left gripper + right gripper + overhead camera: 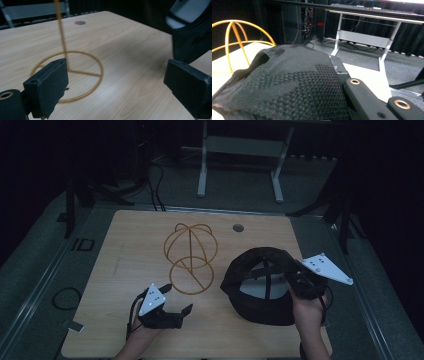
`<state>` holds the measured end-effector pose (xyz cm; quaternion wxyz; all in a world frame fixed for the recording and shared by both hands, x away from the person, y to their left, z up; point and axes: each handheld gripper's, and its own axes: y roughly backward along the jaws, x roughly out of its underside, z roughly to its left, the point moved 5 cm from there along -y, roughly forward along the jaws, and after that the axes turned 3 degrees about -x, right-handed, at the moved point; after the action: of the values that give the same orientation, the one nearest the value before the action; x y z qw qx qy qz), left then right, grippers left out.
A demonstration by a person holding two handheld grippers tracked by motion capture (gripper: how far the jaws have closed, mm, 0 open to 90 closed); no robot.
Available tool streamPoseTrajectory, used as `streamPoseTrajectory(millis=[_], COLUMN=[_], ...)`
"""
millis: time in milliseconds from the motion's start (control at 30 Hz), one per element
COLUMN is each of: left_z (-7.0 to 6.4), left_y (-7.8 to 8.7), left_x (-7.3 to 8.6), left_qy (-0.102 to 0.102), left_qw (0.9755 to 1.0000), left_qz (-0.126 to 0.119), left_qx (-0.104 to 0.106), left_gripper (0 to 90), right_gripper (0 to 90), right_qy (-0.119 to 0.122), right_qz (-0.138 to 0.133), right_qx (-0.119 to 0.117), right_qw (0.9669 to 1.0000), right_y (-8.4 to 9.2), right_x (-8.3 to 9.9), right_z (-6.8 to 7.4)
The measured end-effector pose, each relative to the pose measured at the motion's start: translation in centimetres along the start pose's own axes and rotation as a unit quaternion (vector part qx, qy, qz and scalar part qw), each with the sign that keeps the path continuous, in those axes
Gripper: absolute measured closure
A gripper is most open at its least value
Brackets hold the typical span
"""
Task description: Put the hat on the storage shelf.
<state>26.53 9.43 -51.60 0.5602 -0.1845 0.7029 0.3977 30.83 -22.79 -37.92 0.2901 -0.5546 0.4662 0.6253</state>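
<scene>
Since the right gripper (300, 279) pinches the soft, light cap (260, 285) by its rim, that limp cloth sags; left gripper (176, 301) gapes empty beside the wire stand (191, 257).

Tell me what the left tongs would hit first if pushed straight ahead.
Probably the gold wire stand: its base ring and upright rod lie just beyond the open left tongs, toward their left jaw. Depth is uncertain.

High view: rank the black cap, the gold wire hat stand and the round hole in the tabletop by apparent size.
1. Black cap, largest.
2. Gold wire hat stand, somewhat smaller in outline, though it lies farther from the camera, so this is close.
3. Round hole, by far the smallest.
</scene>
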Motion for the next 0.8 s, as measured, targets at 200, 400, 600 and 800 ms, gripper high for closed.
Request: streamPoseTrajectory(millis=[200,400,600,800], left_z=[-1.4,-2.7,-4.0,-4.4], left_y=[-0.6,-1.5,-2.3,-2.9], left_x=[-1.7,-3.4,-5.0,-5.7], left_qy=[-0.013,-0.021,-0.022,-0.021], left_qw=[0.9997,0.9987,0.9969,0.996], left_qz=[-0.007,-0.015,-0.021,-0.018], left_qx=[0.021,0.045,0.073,0.085], left_gripper=[6.2,6.6,9.0,14.9], right_gripper=[88.7,88.7,88.7,88.7], right_qy=[-0.006,0.005,0.008,0.023], right_qz=[-0.005,-0.002,-0.004,-0.012], right_qx=[-0.017,-0.028,-0.048,-0.073], right_qw=[0.9998,0.9996,0.9988,0.997], right_y=[0.3,0.1,0.2,0.8], right_x=[0.3,0.4,0.3,-0.3], right_z=[0.9,1.9,3.0,4.5])
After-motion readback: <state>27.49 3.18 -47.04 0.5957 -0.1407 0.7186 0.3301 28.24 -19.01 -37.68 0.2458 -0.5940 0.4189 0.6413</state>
